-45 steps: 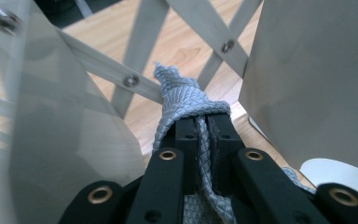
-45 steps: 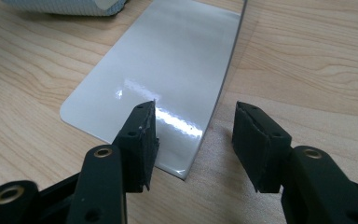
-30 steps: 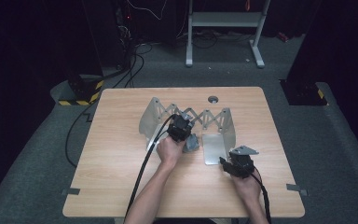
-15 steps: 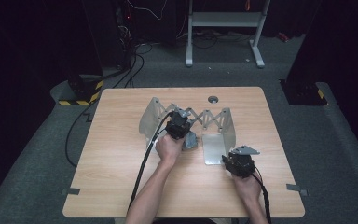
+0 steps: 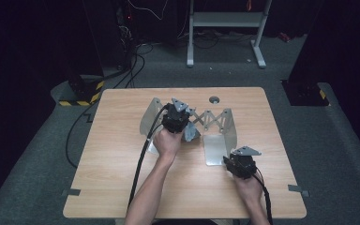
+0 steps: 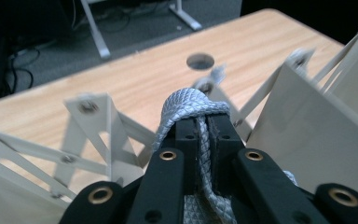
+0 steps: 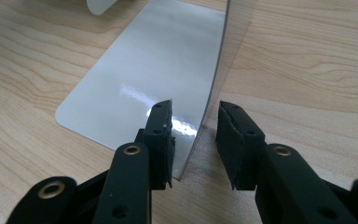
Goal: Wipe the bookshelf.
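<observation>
While the left gripper (image 6: 199, 122) is clamped on a grey braided rope (image 6: 191, 100), that rope sits above the scissor links of a metal folding rack (image 5: 215, 123) mid-table. Right gripper (image 7: 195, 122) has jaws apart, straddling the edge of the rack's upright end plate (image 7: 216, 84), near the flat base plate (image 7: 144, 74) on the wooden table (image 5: 122, 154).

no legible txt anywhere

Grey braided rope (image 6: 193, 105) (knotted) bunched beside metal rack (image 5: 218, 123).
</observation>
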Demonstrator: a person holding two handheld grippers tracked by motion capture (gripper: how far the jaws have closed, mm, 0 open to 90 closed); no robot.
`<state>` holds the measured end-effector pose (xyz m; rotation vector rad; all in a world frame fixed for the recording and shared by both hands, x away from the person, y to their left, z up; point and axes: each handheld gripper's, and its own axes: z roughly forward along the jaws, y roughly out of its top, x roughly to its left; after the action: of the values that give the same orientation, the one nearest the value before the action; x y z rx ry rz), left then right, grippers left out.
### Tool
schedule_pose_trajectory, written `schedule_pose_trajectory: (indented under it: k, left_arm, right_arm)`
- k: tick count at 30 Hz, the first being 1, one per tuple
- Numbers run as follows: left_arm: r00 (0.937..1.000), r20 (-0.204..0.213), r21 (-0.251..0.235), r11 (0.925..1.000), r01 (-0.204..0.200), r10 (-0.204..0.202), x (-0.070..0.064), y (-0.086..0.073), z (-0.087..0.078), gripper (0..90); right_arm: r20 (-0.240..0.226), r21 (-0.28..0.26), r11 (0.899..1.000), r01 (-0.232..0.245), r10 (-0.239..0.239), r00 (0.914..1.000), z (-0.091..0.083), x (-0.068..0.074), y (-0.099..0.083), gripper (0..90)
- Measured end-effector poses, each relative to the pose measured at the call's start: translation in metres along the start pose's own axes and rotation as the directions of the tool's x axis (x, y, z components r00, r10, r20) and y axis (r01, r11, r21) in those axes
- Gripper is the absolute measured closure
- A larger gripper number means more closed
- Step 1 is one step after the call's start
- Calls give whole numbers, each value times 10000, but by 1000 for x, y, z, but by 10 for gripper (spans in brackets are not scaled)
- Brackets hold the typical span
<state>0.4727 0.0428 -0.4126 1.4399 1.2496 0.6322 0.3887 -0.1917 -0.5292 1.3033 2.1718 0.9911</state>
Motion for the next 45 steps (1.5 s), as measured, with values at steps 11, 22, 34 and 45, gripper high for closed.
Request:
schedule_pose_trajectory:
  k: [11,22,34,45]
  left_arm:
    - [9985,541,-460,9989,112,-87,-8,10,-5,845]
    - [9977,579,864,9958,300,-351,-8,-23,30,843]
    - [9980,528,1889,9817,248,-354,-4,-44,48,843]
    - [9823,1752,481,9972,579,-655,-19,3,14,844]
  right_arm:
    - [-16,-2,10000,-7,7,10000,0,0,0,659]
    - [-74,12,10000,26,-26,10000,0,0,0,655]
    - [-126,2,10000,31,-31,9999,0,1,0,655]
    - [-132,7,10000,8,-8,9999,0,1,0,655]
